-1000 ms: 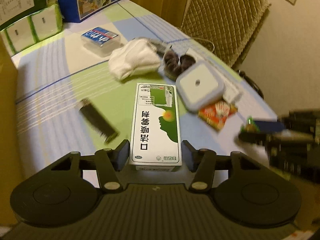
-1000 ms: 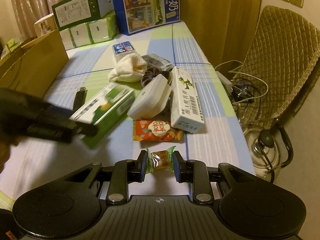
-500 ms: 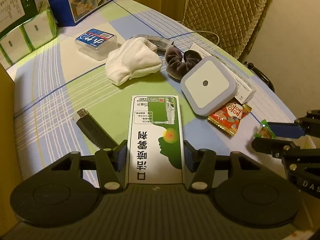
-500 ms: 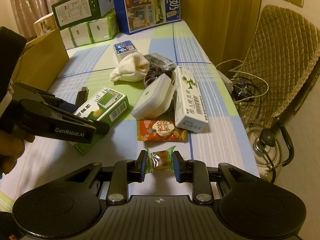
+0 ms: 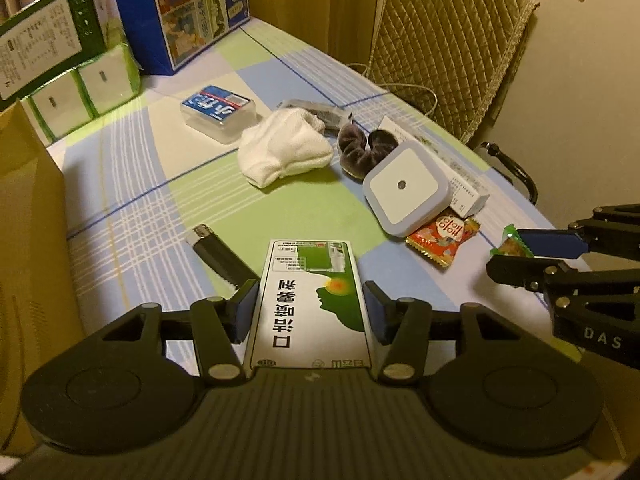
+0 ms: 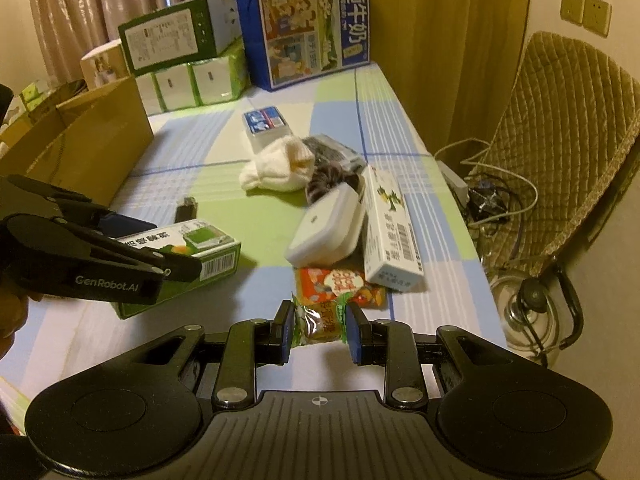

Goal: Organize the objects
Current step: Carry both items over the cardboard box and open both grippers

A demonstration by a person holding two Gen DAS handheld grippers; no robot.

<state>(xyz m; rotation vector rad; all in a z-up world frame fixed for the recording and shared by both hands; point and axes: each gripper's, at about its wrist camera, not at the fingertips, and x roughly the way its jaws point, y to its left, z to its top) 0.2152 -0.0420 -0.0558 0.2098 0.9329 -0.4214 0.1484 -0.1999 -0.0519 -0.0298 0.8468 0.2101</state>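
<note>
A green and white medicine box point(image 5: 312, 300) lies lengthwise between the pads of my left gripper point(image 5: 310, 312), which is shut on its long sides. The right wrist view shows the same box point(image 6: 208, 252) low over the checked tablecloth, held in the left gripper point(image 6: 172, 248). My right gripper point(image 6: 319, 332) is shut on a small candy in a green wrapper point(image 6: 320, 322), just above the table's near edge. From the left wrist view that candy point(image 5: 516, 246) sits in the right gripper point(image 5: 508, 252) at the far right.
On the cloth lie a red snack packet point(image 5: 442, 236), a square night-light point(image 5: 406, 186), a long white box point(image 6: 390, 228), a white sock point(image 5: 284, 152), a dark scrunchie point(image 5: 364, 146), a black lighter point(image 5: 216, 254) and a clear blue-labelled case point(image 5: 218, 112). A cardboard box point(image 6: 80, 148) stands left, a chair point(image 6: 560, 140) right.
My left gripper has moved forward over the medicine box and its fingers have come in against the sides. The right gripper has kept hold of the candy, almost still.
</note>
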